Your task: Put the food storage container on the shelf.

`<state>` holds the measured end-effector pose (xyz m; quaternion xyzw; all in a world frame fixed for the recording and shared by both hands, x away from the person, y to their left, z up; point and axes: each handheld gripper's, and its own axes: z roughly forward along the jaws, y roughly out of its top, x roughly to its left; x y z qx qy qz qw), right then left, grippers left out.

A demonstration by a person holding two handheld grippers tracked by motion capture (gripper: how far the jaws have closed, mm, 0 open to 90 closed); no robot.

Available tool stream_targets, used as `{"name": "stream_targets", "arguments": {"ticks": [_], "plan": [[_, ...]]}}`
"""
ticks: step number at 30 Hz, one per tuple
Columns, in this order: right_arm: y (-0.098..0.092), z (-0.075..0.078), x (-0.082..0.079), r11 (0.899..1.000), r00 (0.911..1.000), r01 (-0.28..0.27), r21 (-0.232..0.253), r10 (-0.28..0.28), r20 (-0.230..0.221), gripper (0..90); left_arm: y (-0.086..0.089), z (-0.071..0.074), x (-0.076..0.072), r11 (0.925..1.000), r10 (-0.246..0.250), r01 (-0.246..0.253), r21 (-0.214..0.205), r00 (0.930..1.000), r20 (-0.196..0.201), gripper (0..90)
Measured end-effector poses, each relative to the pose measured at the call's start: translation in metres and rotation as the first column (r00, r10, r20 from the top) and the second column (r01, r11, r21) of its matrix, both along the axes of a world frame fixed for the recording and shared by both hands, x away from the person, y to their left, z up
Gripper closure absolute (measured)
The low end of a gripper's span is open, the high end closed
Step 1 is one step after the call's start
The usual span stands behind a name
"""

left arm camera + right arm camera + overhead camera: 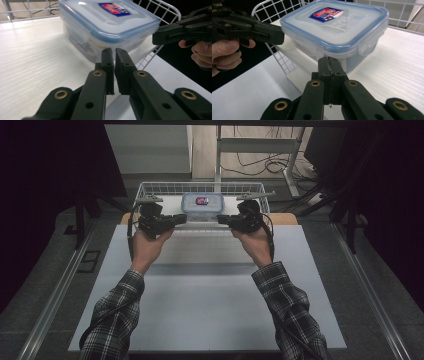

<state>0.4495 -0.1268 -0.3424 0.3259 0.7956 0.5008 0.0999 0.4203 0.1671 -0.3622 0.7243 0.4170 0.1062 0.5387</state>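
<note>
Table [210,305]: pale, matte top, mostly bare on the near side. The person's forearms in plaid sleeves [287,305] come in from the bottom edge of the high view, one on each side.

Wire basket [150,187]: white, low-walled, at the far edge of the table, centred. Its near side appears low or open; in both gripper views the mesh wall runs behind and beside the container, and a white floor lies under it.

Container [201,204]: square, clear plastic, with a translucent lid rimmed in blue and a red-and-blue label on top. It sits upright in the basket, toward its near middle, between the two grippers. Side latches on the lid show in the right gripper view. Contents blurred, not readable.

Left gripper [180,218]: held level, pointing inward at the container's left side, near its lower wall. Left gripper view: fingers [108,62] nearly pressed together, a thin slit between them, nothing in the slit. Tips close to the container wall; contact cannot be told.

Right gripper [223,219]: mirrors it from the right side. Right gripper view: fingers [335,66] pressed flat together, nothing pinched. Tips just below the lid rim at a corner; touching or not, unclear.
</note>
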Motion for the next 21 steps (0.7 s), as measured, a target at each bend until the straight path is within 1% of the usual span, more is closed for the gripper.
{"name": "stream_targets", "arguments": {"ticks": [1, 3, 4, 5, 6, 7, 8, 9, 10, 12, 14, 15, 16, 18, 19, 20, 21], "plan": [[0.000, -0.001, 0.002, 1.000, 1.0000, 0.007, 0.002, -0.007, -0.001, 89.0, 0.000, -0.001, 0.001, 1.0000, 0.008, -0.008, 0.000, 1.0000, -0.003, 85.1], [0.000, -0.001, 0.003, 1.000, 0.9999, 0.014, 0.005, -0.013, -0.003, 88.9, 0.000, -0.001, 0.001, 0.9999, 0.009, -0.009, -0.004, 0.9999, -0.005, 84.1], [-0.001, -0.001, 0.003, 1.000, 0.9999, 0.015, 0.006, -0.015, -0.004, 88.7, 0.001, -0.002, -0.001, 0.9999, -0.003, 0.003, -0.016, 1.0000, 0.000, 82.7], [-0.001, -0.001, 0.003, 1.000, 0.9999, 0.015, 0.006, -0.015, -0.004, 88.7, 0.001, -0.002, -0.001, 0.9999, -0.003, 0.003, -0.016, 1.0000, 0.000, 81.7], [-0.002, -0.001, 0.002, 1.000, 0.9999, 0.010, 0.002, -0.010, 0.001, 87.2, 0.001, -0.002, -0.006, 0.9999, -0.013, 0.013, -0.008, 0.9999, 0.006, 80.4], [-0.003, -0.001, 0.000, 1.000, 1.0000, 0.006, 0.004, -0.006, 0.001, 85.6, 0.001, -0.002, -0.006, 0.9999, -0.013, 0.013, -0.008, 0.9999, 0.006, 78.1], [-0.004, -0.001, -0.001, 1.000, 1.0000, 0.004, 0.008, -0.004, -0.002, 83.6, 0.001, -0.003, -0.010, 0.9998, -0.022, 0.022, -0.003, 0.9997, 0.011, 75.1], [-0.004, -0.001, -0.001, 1.000, 1.0000, 0.004, 0.008, -0.004, -0.002, 83.6, 0.001, -0.003, -0.010, 0.9998, -0.022, 0.022, -0.003, 0.9997, 0.011, 72.8], [-0.005, -0.002, -0.003, 1.000, 1.0000, 0.000, 0.013, 0.001, -0.005, 79.6, 0.002, -0.003, -0.014, 0.9996, -0.028, 0.028, -0.008, 0.9995, 0.017, 70.7], [-0.005, -0.002, -0.007, 1.000, 1.0000, -0.004, 0.016, 0.004, -0.003, 75.5, 0.002, -0.004, -0.019, 0.9993, -0.037, 0.038, -0.009, 0.9989, 0.028, 65.4], [-0.005, -0.003, -0.011, 1.000, 0.9999, -0.011, 0.016, 0.011, 0.000, 71.6, 0.002, -0.004, -0.024, 0.9992, -0.041, 0.041, 0.000, 0.9985, 0.035, 58.9], [-0.005, -0.003, -0.011, 1.000, 0.9999, -0.011, 0.016, 0.011, 0.000, 71.6, 0.002, -0.004, -0.024, 0.9992, -0.041, 0.041, 0.000, 0.9985, 0.035, 56.2], [-0.005, -0.004, -0.013, 1.000, 0.9999, -0.014, 0.014, 0.014, 0.001, 69.5, 0.002, -0.004, -0.026, 0.9989, -0.047, 0.047, 0.007, 0.9980, 0.041, 56.2], [-0.005, -0.005, -0.017, 1.000, 0.9998, -0.018, 0.021, 0.018, 0.005, 65.8, 0.001, -0.005, -0.031, 0.9984, -0.056, 0.055, 0.016, 0.9971, 0.052, 51.7], [-0.005, -0.006, -0.019, 0.999, 0.9998, -0.021, 0.028, 0.021, 0.006, 63.9, 0.001, -0.005, -0.032, 0.9979, -0.062, 0.061, 0.020, 0.9966, 0.054, 48.5], [-0.006, -0.007, -0.024, 0.999, 0.9996, -0.026, 0.031, 0.026, 0.008, 60.8, -0.001, -0.007, -0.037, 0.9969, -0.069, 0.067, 0.042, 0.9955, 0.064, 44.4], [-0.006, -0.007, -0.024, 0.999, 0.9996, -0.026, 0.031, 0.026, 0.008, 60.8, -0.001, -0.007, -0.037, 0.9969, -0.069, 0.067, 0.042, 0.9955, 0.064, 41.9]]}}
